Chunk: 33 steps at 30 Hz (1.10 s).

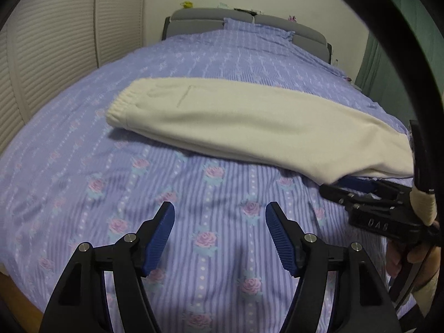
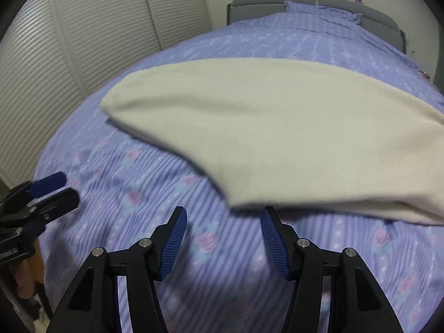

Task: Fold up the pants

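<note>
Cream pants [image 1: 249, 127] lie folded lengthwise across the floral bedspread [image 1: 138, 194]; left gripper [image 1: 220, 238] hovers open, well short; right gripper [image 2: 223, 238] gapes empty at the near edge.

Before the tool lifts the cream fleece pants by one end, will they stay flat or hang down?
The cream fleece pants will probably sag; they lie soft and limp on the purple floral bedcover. The thick fleece likely gives the ribbed pads grip. The folded layers may slide apart.
</note>
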Tool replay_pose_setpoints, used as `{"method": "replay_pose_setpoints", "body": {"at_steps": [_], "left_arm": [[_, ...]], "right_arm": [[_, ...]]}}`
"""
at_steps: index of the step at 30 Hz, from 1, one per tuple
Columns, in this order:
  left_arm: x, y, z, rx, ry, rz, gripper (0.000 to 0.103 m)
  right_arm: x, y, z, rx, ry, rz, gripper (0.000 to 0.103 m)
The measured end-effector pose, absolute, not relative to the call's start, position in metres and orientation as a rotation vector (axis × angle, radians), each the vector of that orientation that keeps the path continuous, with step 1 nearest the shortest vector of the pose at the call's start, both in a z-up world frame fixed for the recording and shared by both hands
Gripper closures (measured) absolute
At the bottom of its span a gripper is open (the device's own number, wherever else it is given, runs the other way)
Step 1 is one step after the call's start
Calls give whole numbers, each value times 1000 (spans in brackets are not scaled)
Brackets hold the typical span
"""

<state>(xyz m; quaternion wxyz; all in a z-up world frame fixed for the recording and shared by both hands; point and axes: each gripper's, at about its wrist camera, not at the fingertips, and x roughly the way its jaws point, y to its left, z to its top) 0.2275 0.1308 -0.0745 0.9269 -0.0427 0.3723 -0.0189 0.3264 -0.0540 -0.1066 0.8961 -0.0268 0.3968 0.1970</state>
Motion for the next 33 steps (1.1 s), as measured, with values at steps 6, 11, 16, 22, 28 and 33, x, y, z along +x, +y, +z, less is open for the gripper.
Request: {"method": "replay_pose_setpoints", "body": {"at_steps": [6, 11, 16, 22, 28, 33], "left_arm": [[237, 132, -75, -109, 765, -9, 33], [242, 135, -80, -131, 780, 4, 33], [242, 138, -82, -132, 789, 12, 33], [237, 142, -82, -166, 796, 16, 33], [234, 141, -84, -177, 815, 19, 33], [235, 136, -83, -144, 817, 28, 33]], "right_arm": [[339, -51, -93, -68, 786, 419, 46], [347, -40, -114, -39, 867, 473, 47], [336, -30, -115, -176, 789, 437, 65], [323, -39, -106, -185, 771, 447, 93], [323, -41, -106, -170, 795, 466, 94], [327, -39, -121, -157, 829, 461, 94]]}}
